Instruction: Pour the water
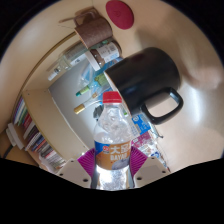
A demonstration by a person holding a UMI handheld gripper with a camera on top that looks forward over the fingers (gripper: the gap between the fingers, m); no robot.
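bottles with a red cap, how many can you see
1. The water bottle stands between the gripper jaws, just in front of the black mug. The clutter on the shelf behind could hide more.

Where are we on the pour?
Done: the fingers are shut on the water bottle, lifted near the black mug. In hand: carrying it, tilted. Left: the red cap looks still on, so opening and pouring remain.

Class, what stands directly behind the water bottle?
A black mug stands behind the bottle, held by the hand-held gripper. The bottle's cap covers part of its lower edge.
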